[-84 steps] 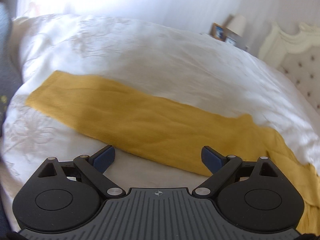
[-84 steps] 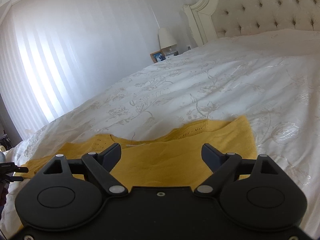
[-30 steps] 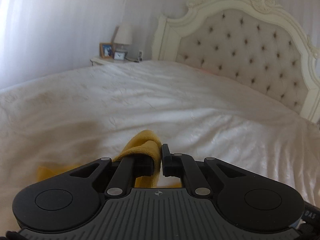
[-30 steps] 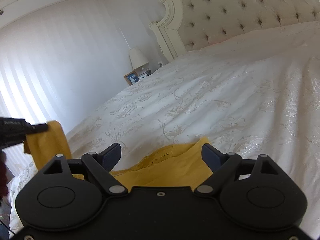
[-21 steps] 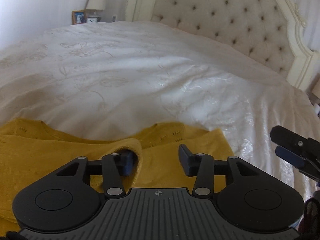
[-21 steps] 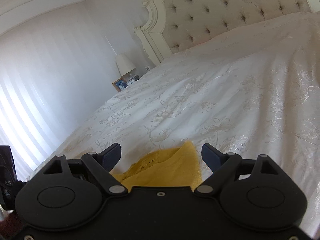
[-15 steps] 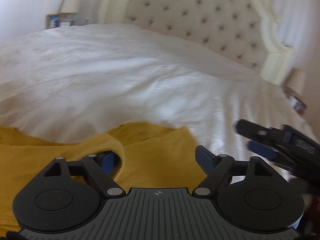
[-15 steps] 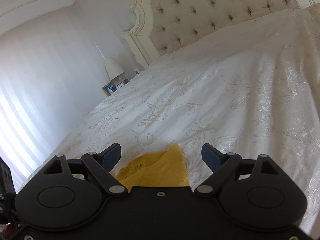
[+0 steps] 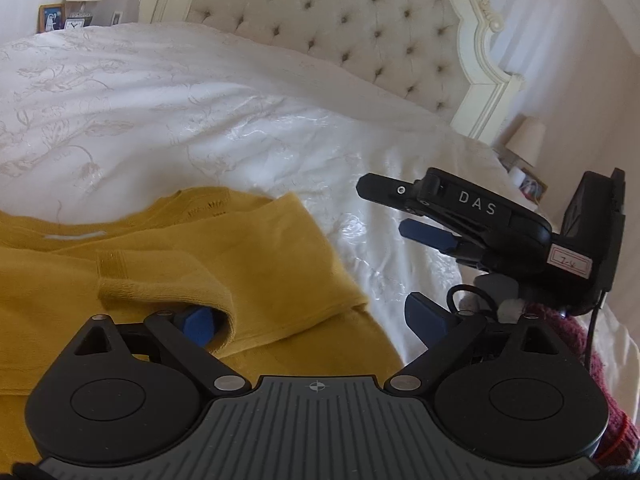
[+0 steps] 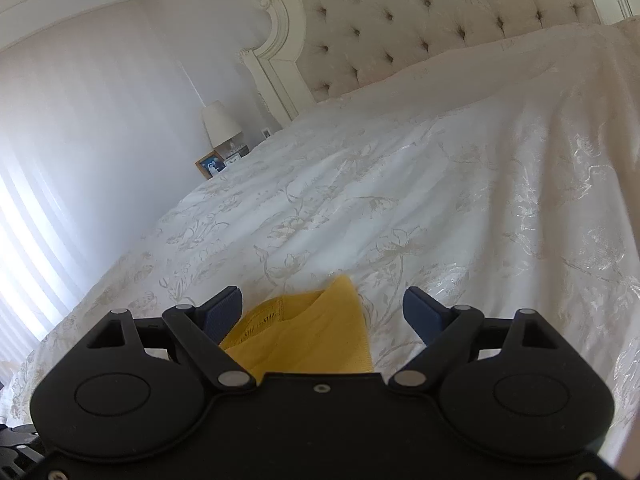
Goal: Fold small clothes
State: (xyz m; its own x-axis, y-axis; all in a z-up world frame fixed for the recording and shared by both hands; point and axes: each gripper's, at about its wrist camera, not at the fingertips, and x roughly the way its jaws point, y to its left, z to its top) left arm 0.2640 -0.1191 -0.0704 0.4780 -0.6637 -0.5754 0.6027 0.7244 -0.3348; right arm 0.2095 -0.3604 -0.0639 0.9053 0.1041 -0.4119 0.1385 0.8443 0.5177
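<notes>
1. Left tool [image 9: 316, 318]: black, with two big round discs, silver screws, blue pads on the fingertips [image 9: 198, 322], and a grey ridged plate with a small cross mark.
2. Right tool [image 10: 322, 312]: black too, same round discs, silver screws, blue pads.
3. Seen from the side: white letters "DAS" on top, a small pink-edged label with handwriting, a thin black cable hanging below.
4. Dark red knitted sleeve [image 9: 600, 364] behind it.

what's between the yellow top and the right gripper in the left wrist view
Only bare white bedspread separates the yellow top from the right gripper, seen in the left wrist view.
</notes>
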